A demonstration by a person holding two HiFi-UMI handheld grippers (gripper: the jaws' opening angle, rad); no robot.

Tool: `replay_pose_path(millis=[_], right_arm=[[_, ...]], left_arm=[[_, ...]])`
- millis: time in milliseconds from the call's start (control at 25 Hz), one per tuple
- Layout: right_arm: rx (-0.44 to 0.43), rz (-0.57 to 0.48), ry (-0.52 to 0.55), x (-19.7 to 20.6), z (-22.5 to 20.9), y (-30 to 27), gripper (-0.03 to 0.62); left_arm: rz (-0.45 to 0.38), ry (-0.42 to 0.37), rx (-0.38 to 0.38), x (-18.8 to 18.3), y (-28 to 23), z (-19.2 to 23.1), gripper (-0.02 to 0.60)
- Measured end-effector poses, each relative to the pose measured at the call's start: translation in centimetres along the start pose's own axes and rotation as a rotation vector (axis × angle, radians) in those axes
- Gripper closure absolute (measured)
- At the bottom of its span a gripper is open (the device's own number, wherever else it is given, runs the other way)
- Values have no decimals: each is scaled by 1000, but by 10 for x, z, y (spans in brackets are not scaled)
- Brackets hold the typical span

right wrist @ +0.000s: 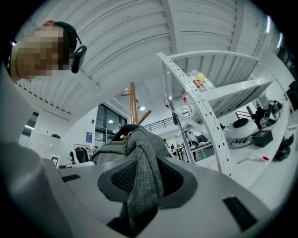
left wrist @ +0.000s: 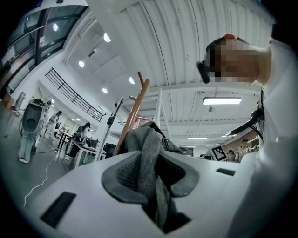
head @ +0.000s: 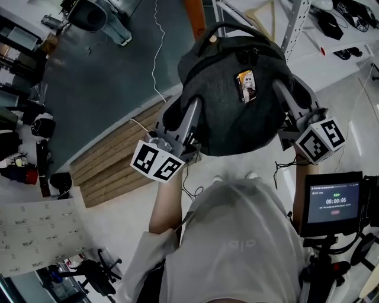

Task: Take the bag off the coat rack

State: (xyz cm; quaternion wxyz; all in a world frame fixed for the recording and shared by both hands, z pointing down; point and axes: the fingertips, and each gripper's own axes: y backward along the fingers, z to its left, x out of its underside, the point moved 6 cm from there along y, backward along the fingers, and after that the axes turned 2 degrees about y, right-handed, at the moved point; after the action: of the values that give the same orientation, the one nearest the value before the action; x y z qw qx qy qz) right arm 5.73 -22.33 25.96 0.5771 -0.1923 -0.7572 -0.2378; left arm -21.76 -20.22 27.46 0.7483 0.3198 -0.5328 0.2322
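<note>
A dark grey backpack [head: 231,112] hangs in front of me with a small picture tag [head: 247,86] on top. Behind it rises the wooden coat rack pole [head: 194,18]. My left gripper [head: 189,118] is shut on a fold of the bag's fabric [left wrist: 150,151] at its left side. On the bag's right side, my right gripper [head: 284,97] pinches another grey fold [right wrist: 142,162]. In the left gripper view the rack pole [left wrist: 135,109] stands just behind the bag; the right gripper view shows the pole [right wrist: 133,100] with its pegs above the bag. How the bag hangs on the rack is hidden.
A wooden pallet [head: 115,163] lies on the floor to the left, with a white cable [head: 159,65] trailing past it. A white metal shelf [right wrist: 205,107] stands close on the right. A monitor on a stand [head: 331,201] sits at my right elbow.
</note>
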Motion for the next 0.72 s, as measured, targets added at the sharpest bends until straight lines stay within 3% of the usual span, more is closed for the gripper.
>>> replay_pose_path(millis=[320, 720], right_arm=[[46, -22, 18, -2, -20, 21, 477], [182, -14, -1, 16, -32, 55, 482]], left_arm=[[2, 25, 68, 15, -24, -8, 488], [63, 87, 170, 46, -47, -10, 488]])
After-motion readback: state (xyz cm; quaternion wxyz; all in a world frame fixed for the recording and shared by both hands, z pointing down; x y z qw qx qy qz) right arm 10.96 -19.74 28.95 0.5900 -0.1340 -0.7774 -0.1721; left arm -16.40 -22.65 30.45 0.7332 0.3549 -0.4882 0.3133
